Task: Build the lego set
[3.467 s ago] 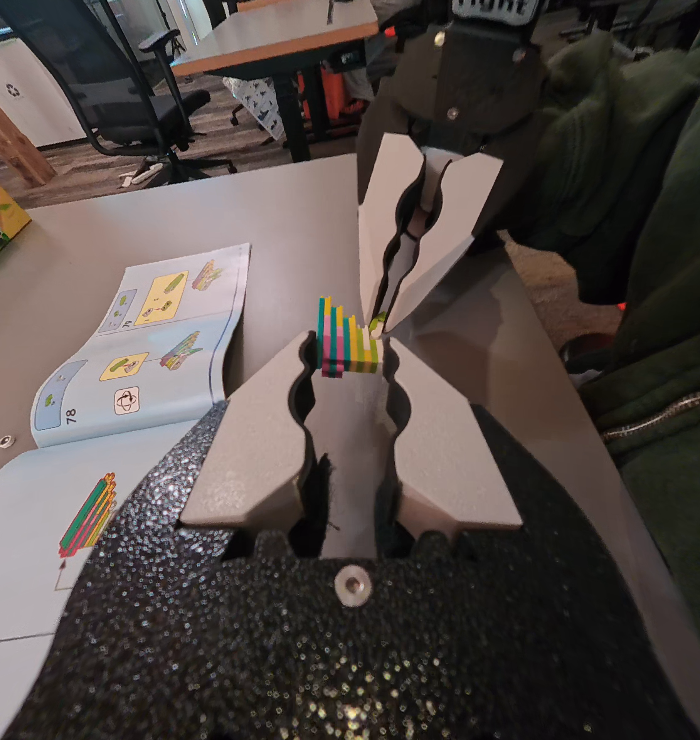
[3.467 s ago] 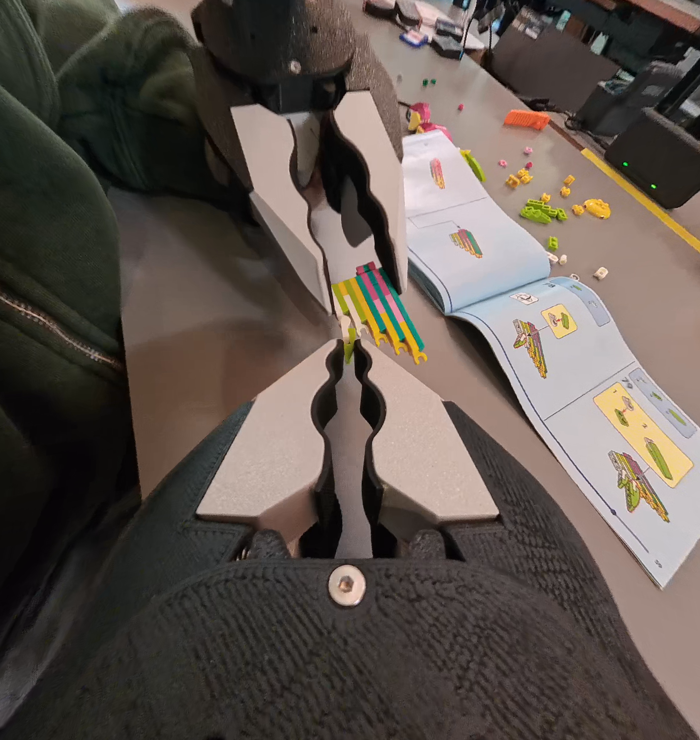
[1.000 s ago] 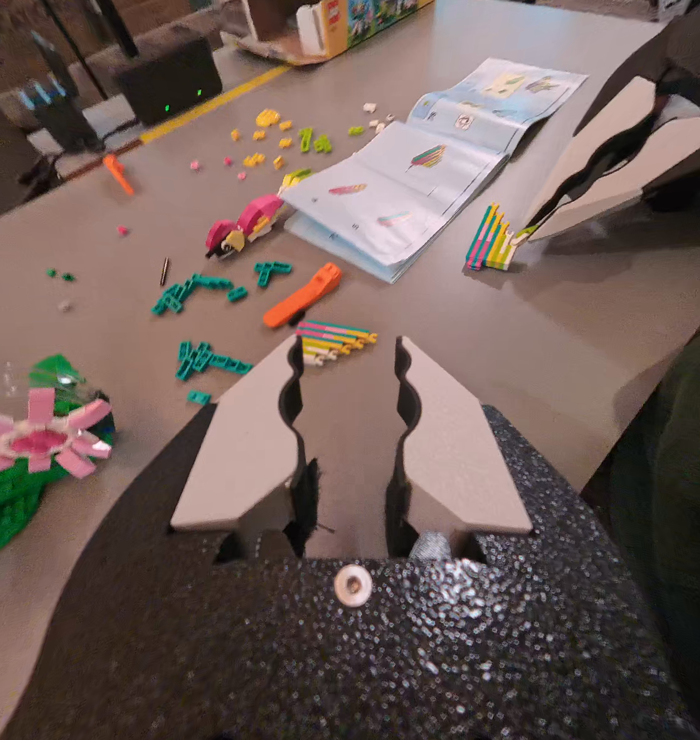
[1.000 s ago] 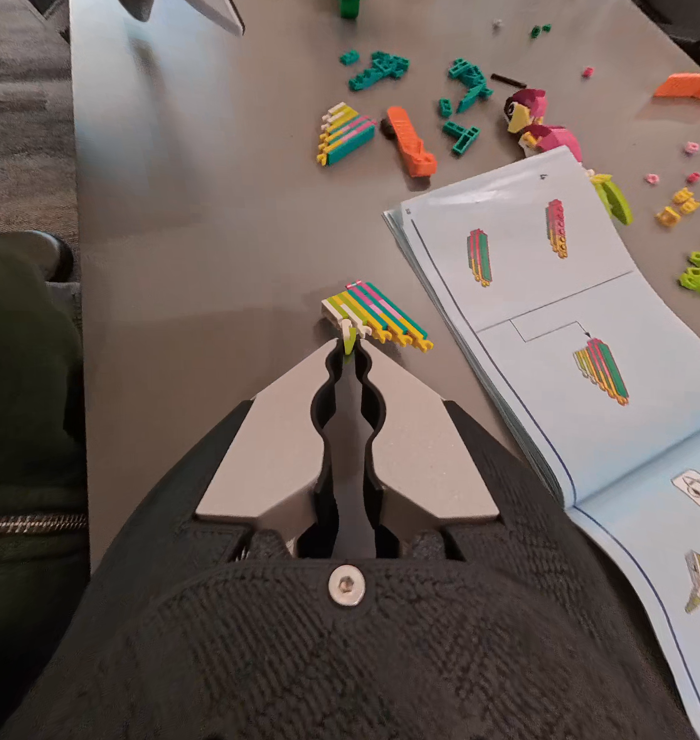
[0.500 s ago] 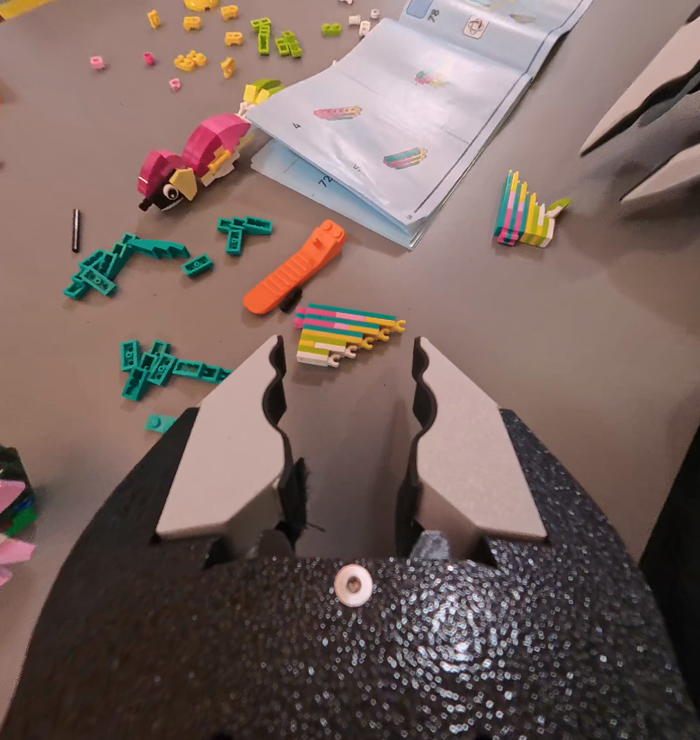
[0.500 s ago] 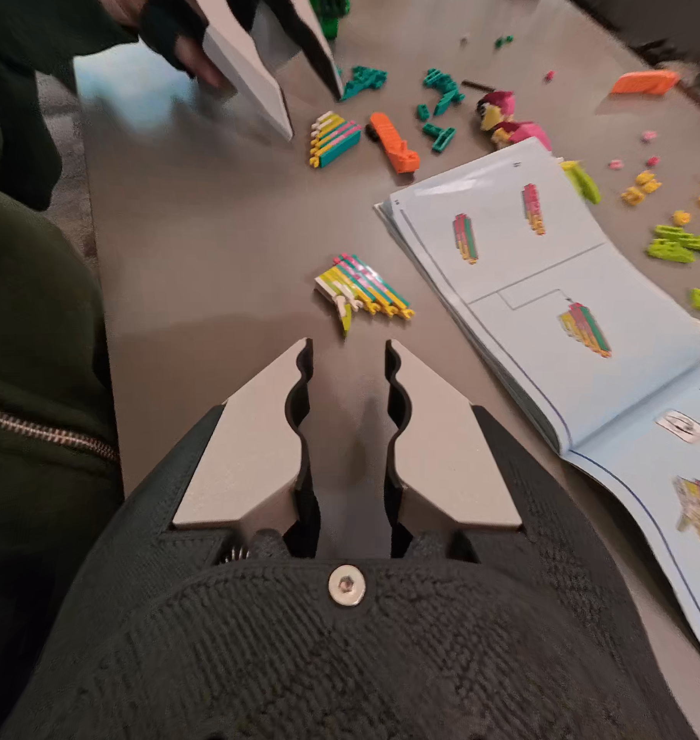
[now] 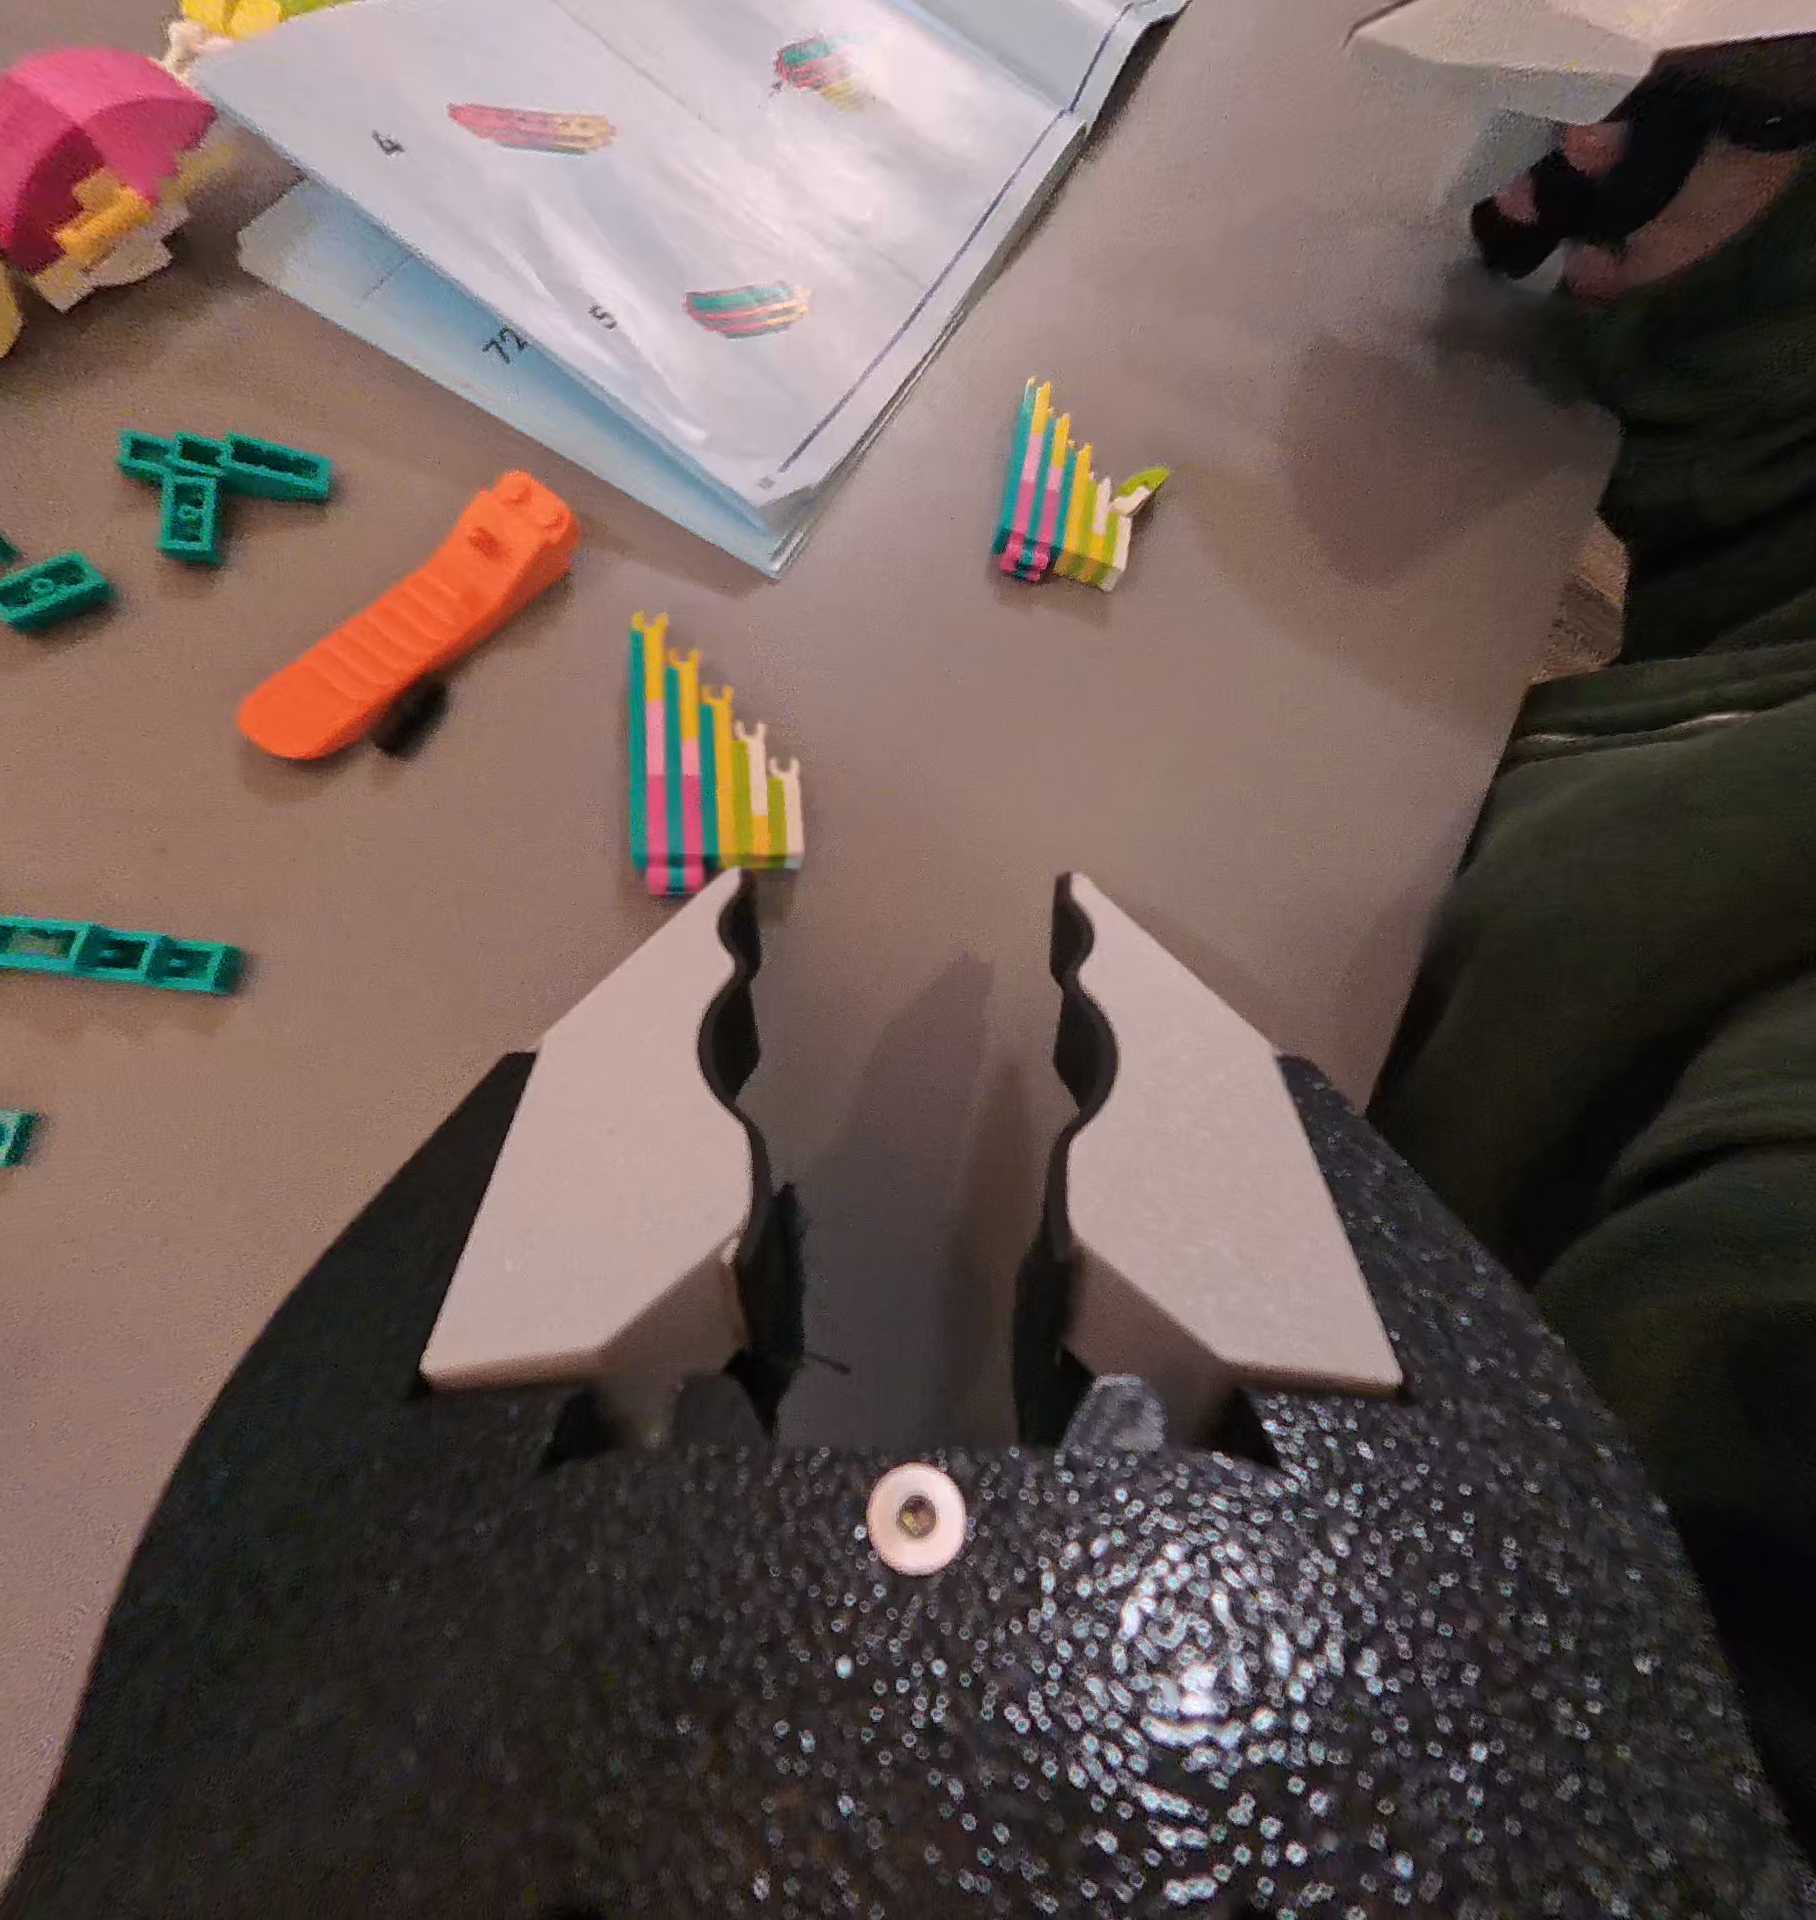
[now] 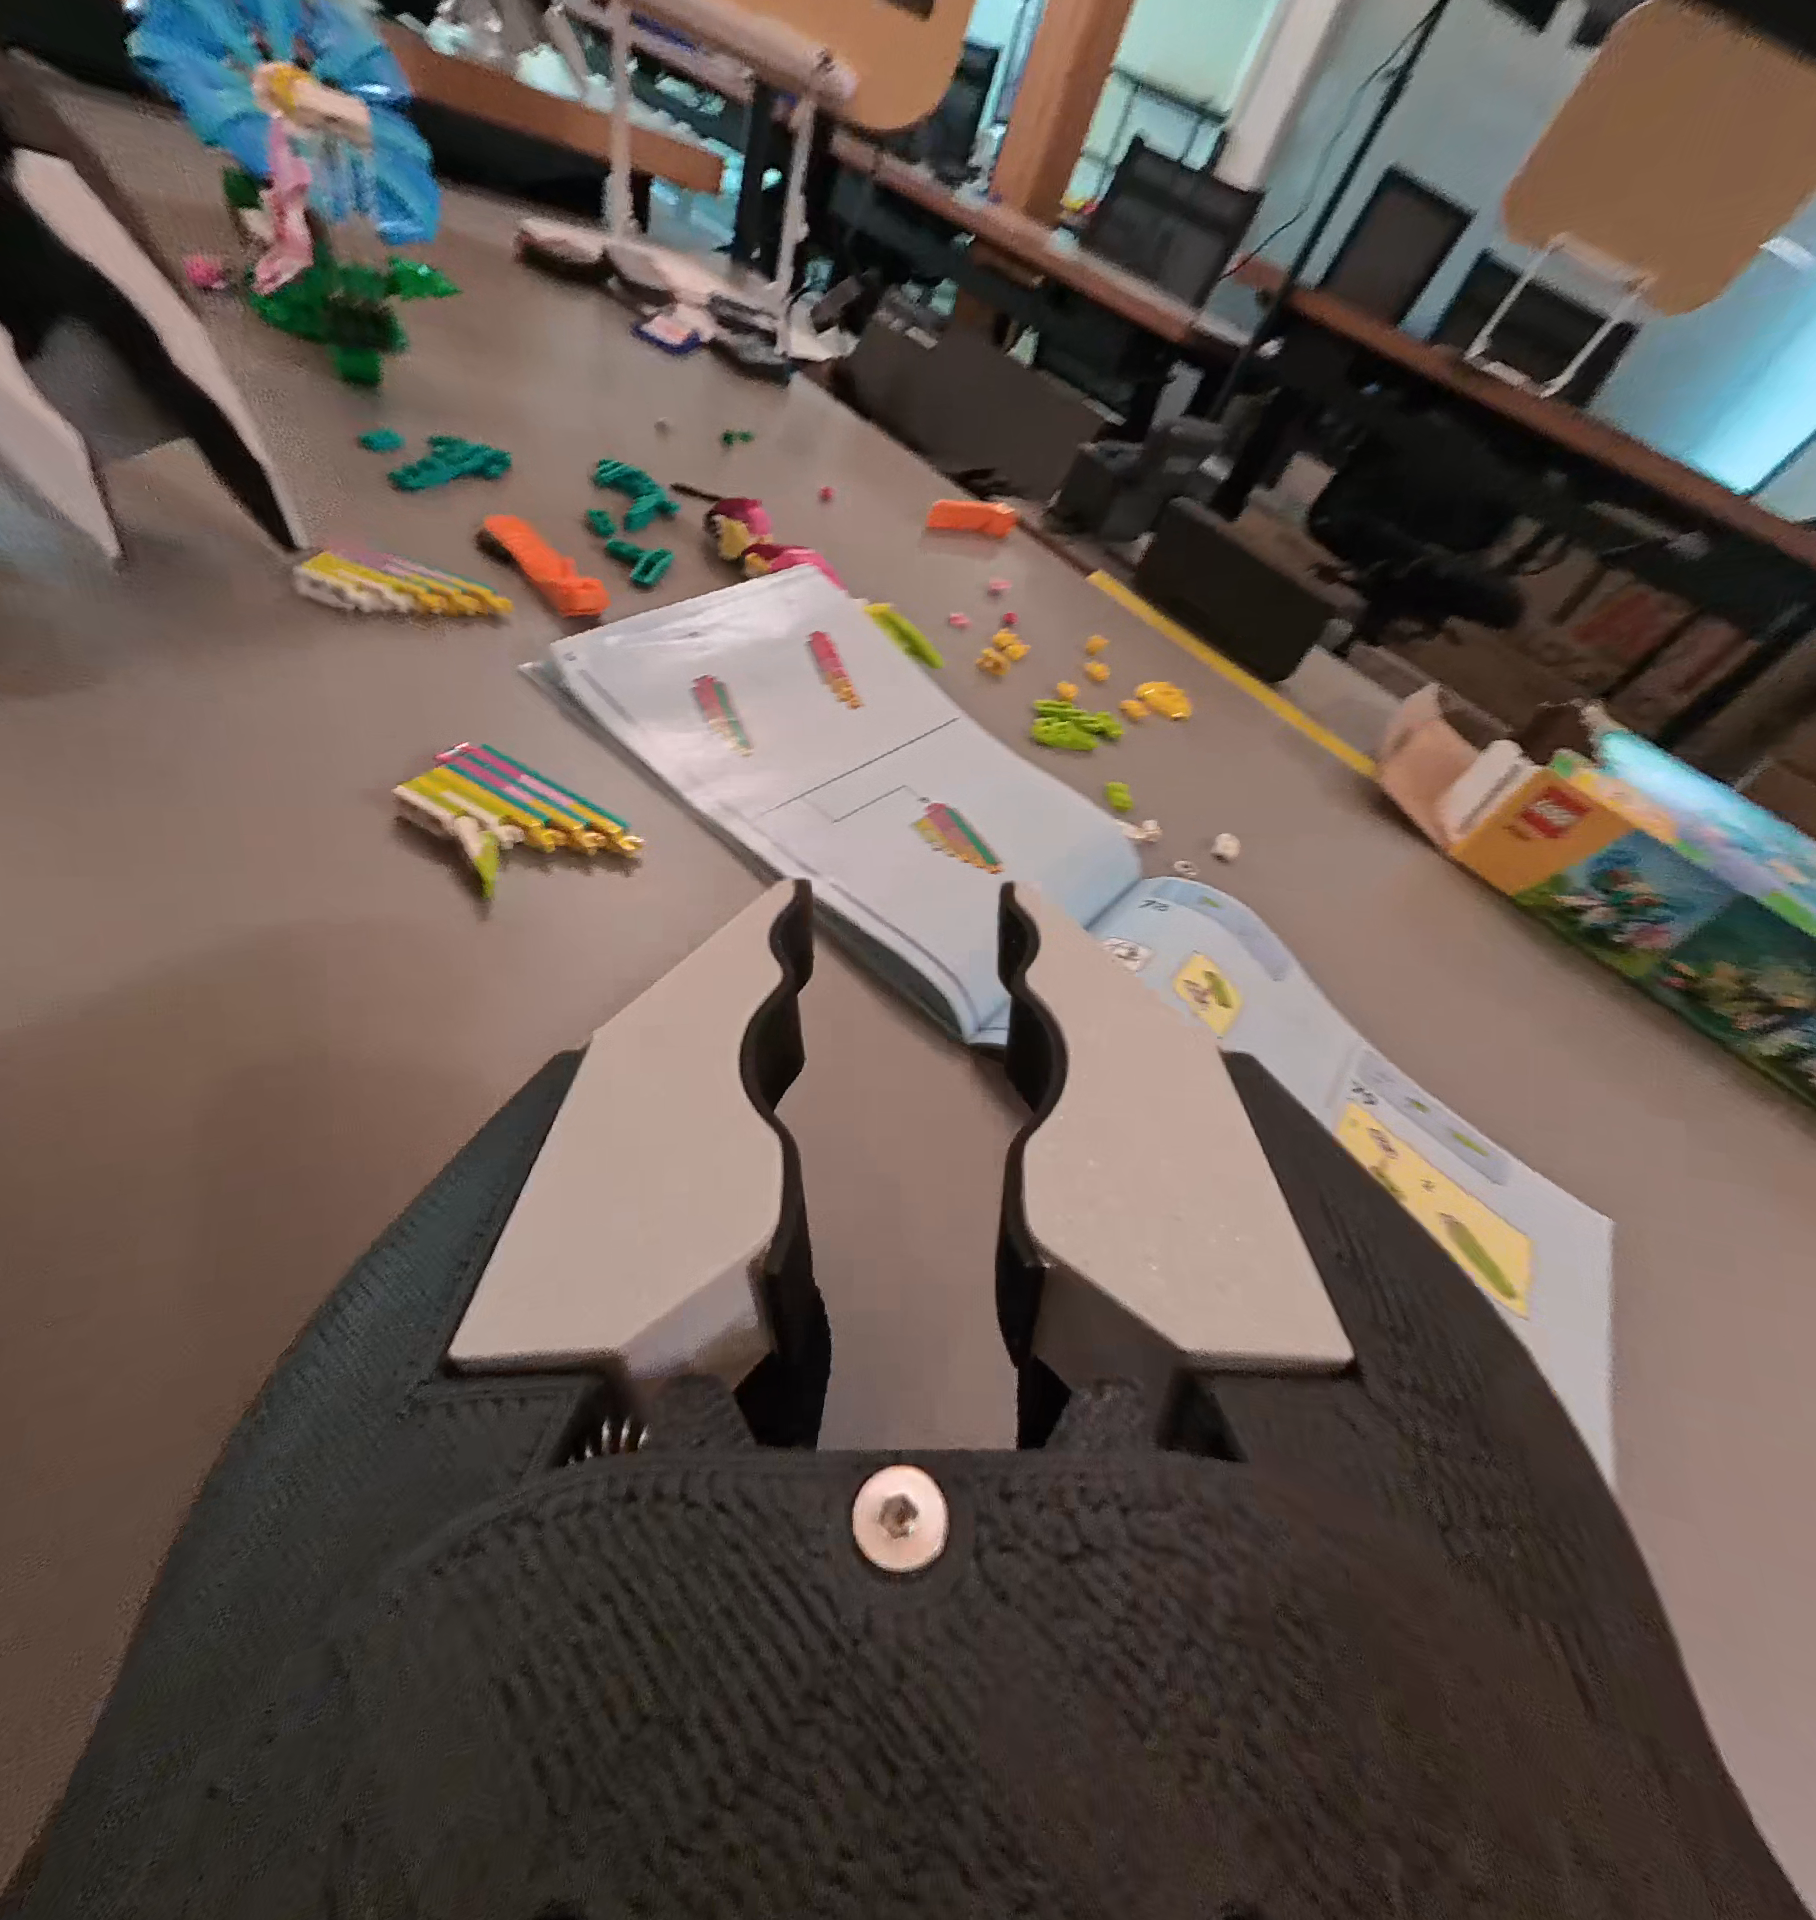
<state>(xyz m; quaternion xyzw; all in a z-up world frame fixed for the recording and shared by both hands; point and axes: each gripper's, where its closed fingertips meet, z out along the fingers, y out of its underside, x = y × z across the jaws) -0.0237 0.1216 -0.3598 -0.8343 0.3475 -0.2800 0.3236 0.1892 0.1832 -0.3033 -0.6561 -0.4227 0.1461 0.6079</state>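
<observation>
Grey and matte, the table (image 7: 987, 727) carries two striped fan-shaped stacks of thin plastic plates in teal, pink, yellow, lime and white. My left hand-held gripper (image 7: 899, 883) hangs released with nothing between its jaws, just short of the nearer striped stack (image 7: 712, 769); the farther striped stack (image 7: 1065, 494), with a lime tip, lies beside the open pale-blue instruction booklet (image 7: 675, 187). My right hand-held gripper (image 8: 899, 899) is likewise released and empty, above the booklet's edge. I judge these stacks light, stiff and smooth, yet liable to split between layers. I would pinch across the flat faces near the solid base end, never by the small clips.
</observation>
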